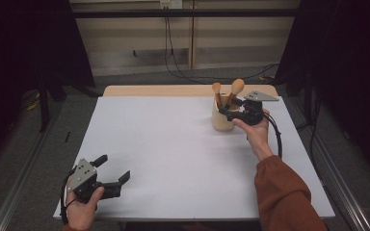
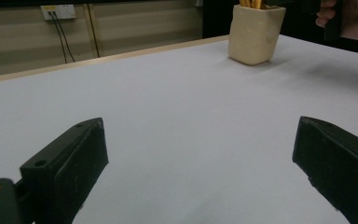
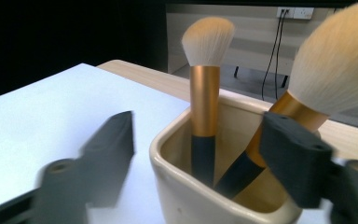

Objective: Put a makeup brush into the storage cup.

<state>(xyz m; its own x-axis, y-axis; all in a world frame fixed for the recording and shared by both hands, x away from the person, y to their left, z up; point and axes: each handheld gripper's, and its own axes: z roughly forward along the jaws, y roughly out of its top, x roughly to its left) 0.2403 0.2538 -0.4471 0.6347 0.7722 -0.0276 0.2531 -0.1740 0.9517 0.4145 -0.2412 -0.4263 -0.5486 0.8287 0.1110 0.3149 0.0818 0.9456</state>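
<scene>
Looking down from the high view, I see the cream ceramic cup [image 1: 221, 120] standing at the far right of the white table [image 1: 173, 159], with two makeup brushes upright in it. The right gripper [image 1: 227, 111] is at the cup's rim, right beside the larger brush [image 1: 235, 89]; the smaller brush [image 1: 217, 91] stands just left of it. The left gripper [image 1: 112, 169] rests at the near left corner, well apart from the cup, jaws spread wide with nothing between them.

From the left gripper view, both black jaws stand far apart over bare tabletop, and the cup [image 2: 255, 32] sits far off to the right.

From the right gripper view, the jaws are parted and straddle the cup's [image 3: 200, 196] near rim; one pad sits close against the larger brush's [image 3: 335, 60] gold ferrule, yet neither brush appears pinched. The smaller brush [image 3: 205, 93] leans free inside.

My judgement: a brush has been dropped into the cup and let go. Next, the right gripper should back away and upward without snagging the brush or tipping the cup.
</scene>
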